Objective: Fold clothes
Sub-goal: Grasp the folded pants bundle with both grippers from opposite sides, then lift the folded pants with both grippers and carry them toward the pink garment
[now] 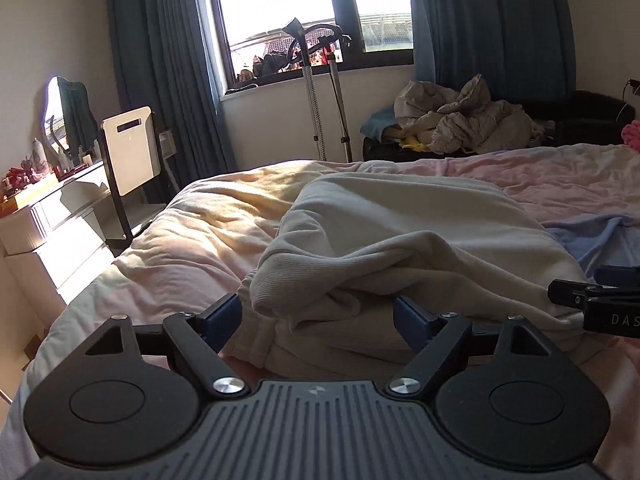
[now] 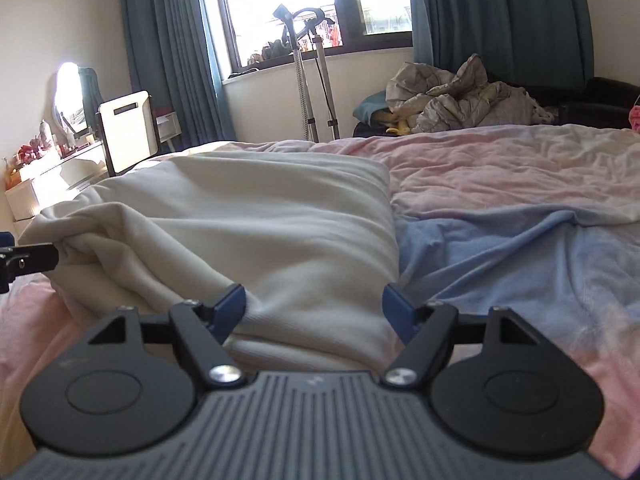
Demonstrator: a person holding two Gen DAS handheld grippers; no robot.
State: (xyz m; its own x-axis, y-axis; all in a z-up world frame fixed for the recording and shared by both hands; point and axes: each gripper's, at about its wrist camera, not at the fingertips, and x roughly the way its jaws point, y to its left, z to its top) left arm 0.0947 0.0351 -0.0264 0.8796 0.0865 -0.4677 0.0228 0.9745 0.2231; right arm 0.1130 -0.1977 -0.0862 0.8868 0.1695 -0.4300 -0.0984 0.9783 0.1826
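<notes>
Low over the bed (image 1: pixel 168 224), looking toward the window (image 1: pixel 280 8) and teal curtains (image 1: pixel 160 60). Cream garment (image 1: pixel 400 236) lying bunched on the pink-and-blue bedcover (image 2: pixel 520 184), partly folded, thick ribbed hem at the near edge. Left gripper (image 1: pixel 318 318) right at that near edge, blue pads spread wide, a rolled fold of the cloth sitting between them, not pinched. Right gripper (image 2: pixel 314 312) likewise apart, straddling the garment's right-hand near corner, blue fingertips (image 2: pixel 230 308) resting against the fabric without clamping. From the left wrist view, right gripper poking in at the right margin, white letters "DAS" readable on its black body, rest cut off by the frame. Small pale logo mark on each ribbed grey housing, too small to read. Beyond the bed: a crumpled grey duvet heap (image 1: pixel 460 120), a garment steamer stand (image 1: pixel 312 92) under the sill, a white dresser (image 1: pixel 52 216) with a mirror (image 1: pixel 56 112) in strong sunlight
</notes>
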